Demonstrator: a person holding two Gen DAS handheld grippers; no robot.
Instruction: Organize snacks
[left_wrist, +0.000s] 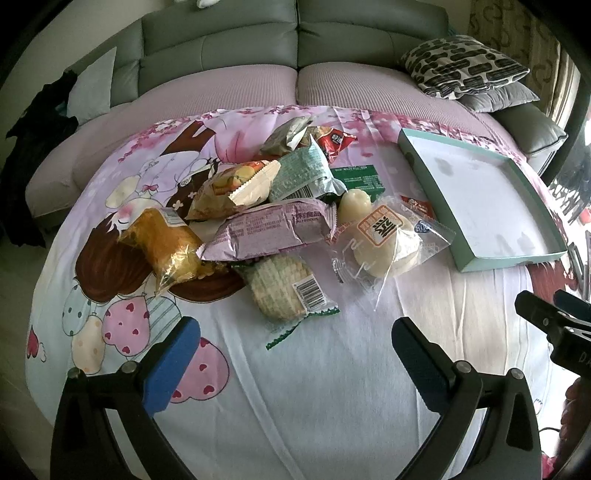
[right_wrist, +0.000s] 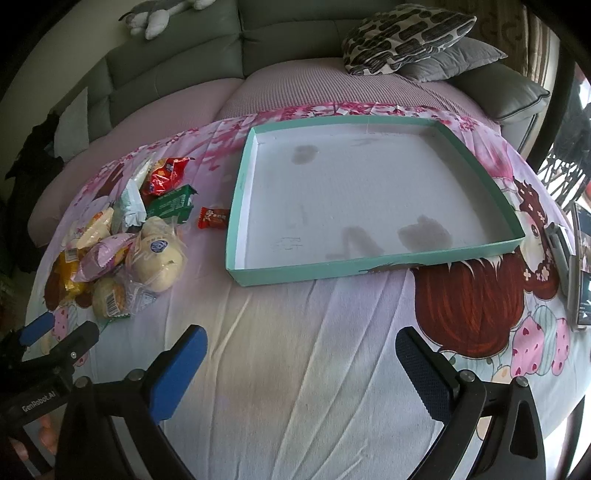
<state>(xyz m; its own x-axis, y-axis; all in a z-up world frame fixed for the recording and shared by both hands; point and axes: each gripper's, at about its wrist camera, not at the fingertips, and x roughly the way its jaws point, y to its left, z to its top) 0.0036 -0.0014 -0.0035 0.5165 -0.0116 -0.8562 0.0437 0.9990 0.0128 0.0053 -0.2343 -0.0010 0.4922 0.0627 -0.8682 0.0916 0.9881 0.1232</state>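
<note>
Left wrist view looks over a cartoon-printed pink and white cloth (left_wrist: 332, 387) spread on a table before a grey-green sofa (left_wrist: 295, 40). A heap of wrapped snacks (left_wrist: 258, 214) lies toward twelve o'clock, its nearest piece a round waffle-patterned biscuit in a clear green-edged wrapper (left_wrist: 284, 291). A shallow teal cardboard tray with a white floor (left_wrist: 517, 258) sits at two o'clock, close beside the heap but apart from it. Bare cloth stretches between the heap and the left gripper (left_wrist: 295, 343), whose blue-padded fingers (left_wrist: 173, 362) stand wide apart with nothing between them, low over the cloth.

Right wrist view puts the tray at twelve o'clock with its near wall facing the right gripper (right_wrist: 299, 354). Open cloth lies in between. Its fingers are likewise spread wide and hold nothing. A small red candy wrapper (right_wrist: 213, 218) lies just left of the tray's wall.
</note>
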